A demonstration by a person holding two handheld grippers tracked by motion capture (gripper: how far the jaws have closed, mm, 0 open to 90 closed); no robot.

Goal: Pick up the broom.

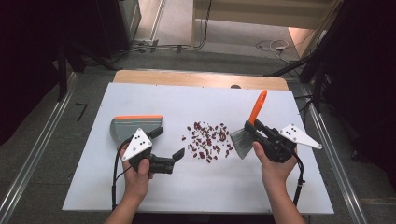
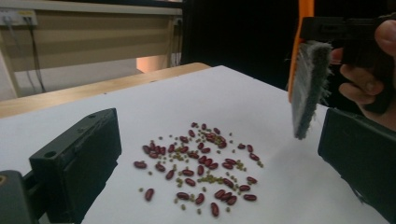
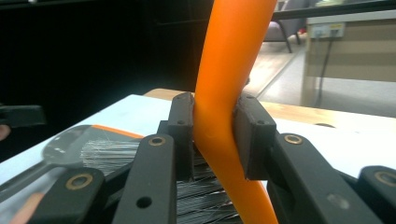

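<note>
From the high view, both forearms come in from the bottom edge. The left gripper [image 1: 169, 147] is held low over the white table sheet [image 1: 140, 186], jaws spread and empty, just in front of a grey dustpan [image 1: 130, 126] with an orange edge. The right gripper [image 1: 250, 128] pinches the orange handle of a brush [image 1: 246, 133], bristles pointing down toward scattered beans [image 1: 208, 140] at mid-table. Cables lie on the grey floor beyond.

In the left gripper view, the wide-apart jaws frame red beans [image 2: 201, 163] mixed with smaller greenish ones, the brush [image 2: 308, 88] hanging above right.

In the right gripper view, the jaws press together on the handle [image 3: 229, 93]; the dustpan [image 3: 84, 144] lies blurred behind, probably flat. No writing is legible.
</note>
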